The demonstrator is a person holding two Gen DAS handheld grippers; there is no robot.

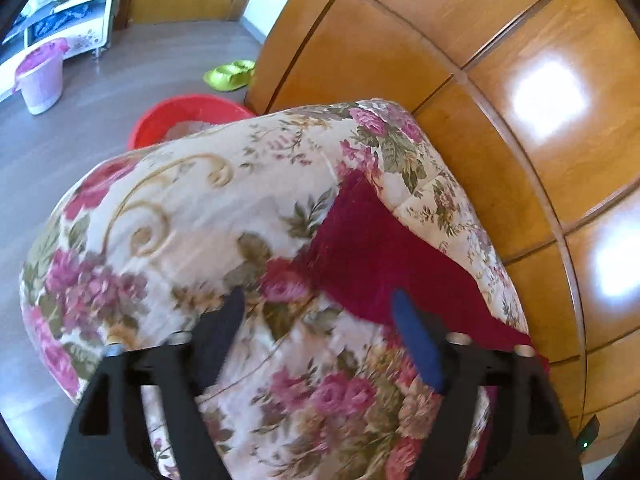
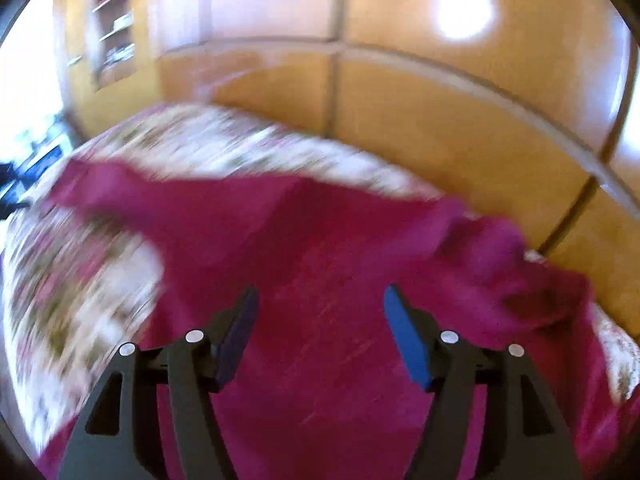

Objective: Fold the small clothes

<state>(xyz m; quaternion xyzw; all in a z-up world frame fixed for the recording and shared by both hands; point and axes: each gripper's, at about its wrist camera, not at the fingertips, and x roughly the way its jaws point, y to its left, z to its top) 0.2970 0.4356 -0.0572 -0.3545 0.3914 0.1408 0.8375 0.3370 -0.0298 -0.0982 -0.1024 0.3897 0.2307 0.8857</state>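
Only left cam shows red basin (image 1: 188, 118) w/ both grippers (image 1: 320, 312) (image 2: 320, 312) wide over crimson garment (image 2: 320, 260), wardrobe (image 1: 500, 80) behind.

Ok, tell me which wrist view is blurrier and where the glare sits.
Right wrist view: heavy motion blur smears the crimson garment and floral cover; a glare spot on the wooden panels. Left wrist view: mostly sharp, slight blur near the left gripper, two glare patches on the panels.

Your dark red knitted garment (image 1: 372, 256) lies along the floral quilted bed cover's (image 1: 192, 216) right edge, beside the glossy wooden wardrobe (image 1: 520, 128); the red plastic basin (image 1: 176, 116) sits beyond the far edge.
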